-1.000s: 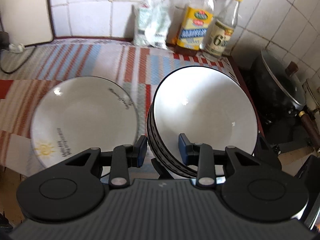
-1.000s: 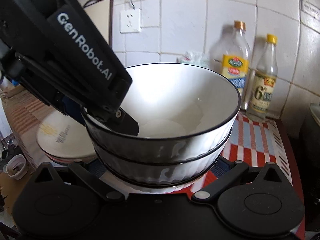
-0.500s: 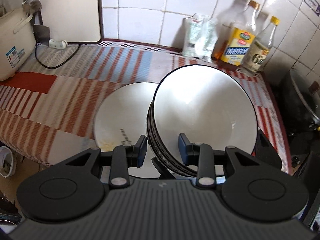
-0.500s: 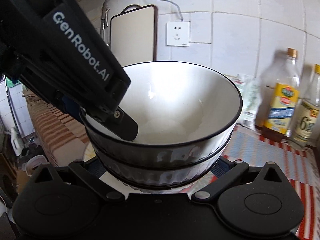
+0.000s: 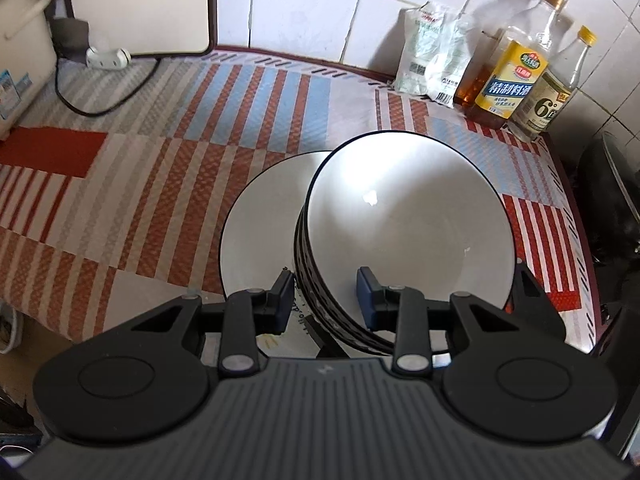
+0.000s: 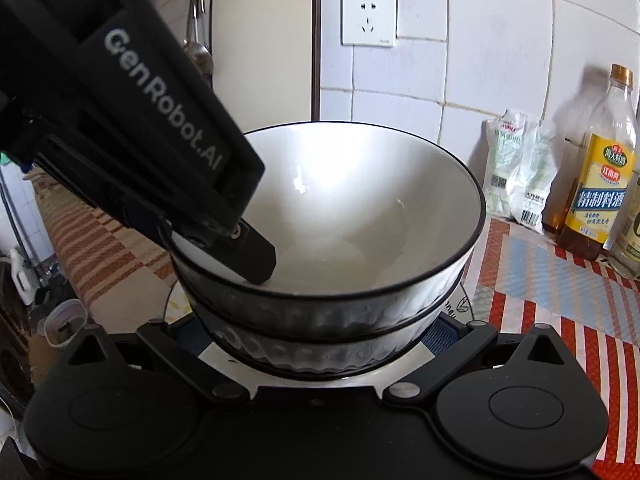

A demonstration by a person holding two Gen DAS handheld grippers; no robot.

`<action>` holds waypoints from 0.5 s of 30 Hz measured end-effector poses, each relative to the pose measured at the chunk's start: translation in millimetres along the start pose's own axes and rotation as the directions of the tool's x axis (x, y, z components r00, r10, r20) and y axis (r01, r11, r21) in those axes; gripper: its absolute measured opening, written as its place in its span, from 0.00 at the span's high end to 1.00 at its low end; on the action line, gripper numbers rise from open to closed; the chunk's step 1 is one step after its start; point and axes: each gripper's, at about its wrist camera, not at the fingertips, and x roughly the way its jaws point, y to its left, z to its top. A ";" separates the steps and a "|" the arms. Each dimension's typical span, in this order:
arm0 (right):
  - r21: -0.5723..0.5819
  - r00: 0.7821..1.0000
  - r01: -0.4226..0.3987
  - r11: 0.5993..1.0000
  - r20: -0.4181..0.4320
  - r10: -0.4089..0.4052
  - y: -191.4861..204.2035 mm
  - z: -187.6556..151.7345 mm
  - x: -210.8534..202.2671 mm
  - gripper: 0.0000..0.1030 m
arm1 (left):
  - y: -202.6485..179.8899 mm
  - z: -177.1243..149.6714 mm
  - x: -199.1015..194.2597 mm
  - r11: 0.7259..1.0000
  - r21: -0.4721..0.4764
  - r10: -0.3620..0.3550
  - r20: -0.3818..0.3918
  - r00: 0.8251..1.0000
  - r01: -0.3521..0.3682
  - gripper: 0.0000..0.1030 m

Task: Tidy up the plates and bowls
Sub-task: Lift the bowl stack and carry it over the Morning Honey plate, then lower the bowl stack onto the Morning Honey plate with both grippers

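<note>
Two nested black-rimmed bowls [image 6: 328, 264], both empty, sit over one white plate [image 5: 260, 216] near the counter's right edge. L gripper [image 5: 326, 294] pinches the bowls' rim; R gripper [image 6: 320, 340] spread wide around the lower bowl, contact unclear.

Stacked bowls [image 5: 408, 216] hide most of the plate [image 5: 260, 216].

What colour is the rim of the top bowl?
Black, a thin line around the white inside of the bowl; the right wrist view shows it best.
</note>
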 end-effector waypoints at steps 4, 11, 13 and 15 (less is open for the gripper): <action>0.018 0.999 0.031 0.999 -0.031 -0.030 2.8 2.1 14.7 0.00 | 8.1 6.2 12.4 1.000 -0.001 -0.018 -0.026 1.000 0.017 0.69; 0.026 0.996 0.068 0.997 -0.059 -0.067 7.9 5.5 25.2 0.00 | 18.5 15.6 21.2 0.998 -0.020 -0.053 -0.046 0.998 0.052 0.69; 0.031 0.995 0.076 0.997 -0.066 -0.074 9.6 6.2 26.9 0.00 | 19.2 14.9 21.2 0.998 -0.022 -0.055 -0.037 0.998 0.054 0.69; 0.040 0.994 0.082 0.996 -0.071 -0.079 12.2 6.1 28.2 0.00 | 18.6 14.1 20.4 0.998 -0.020 -0.054 -0.033 0.998 0.053 0.69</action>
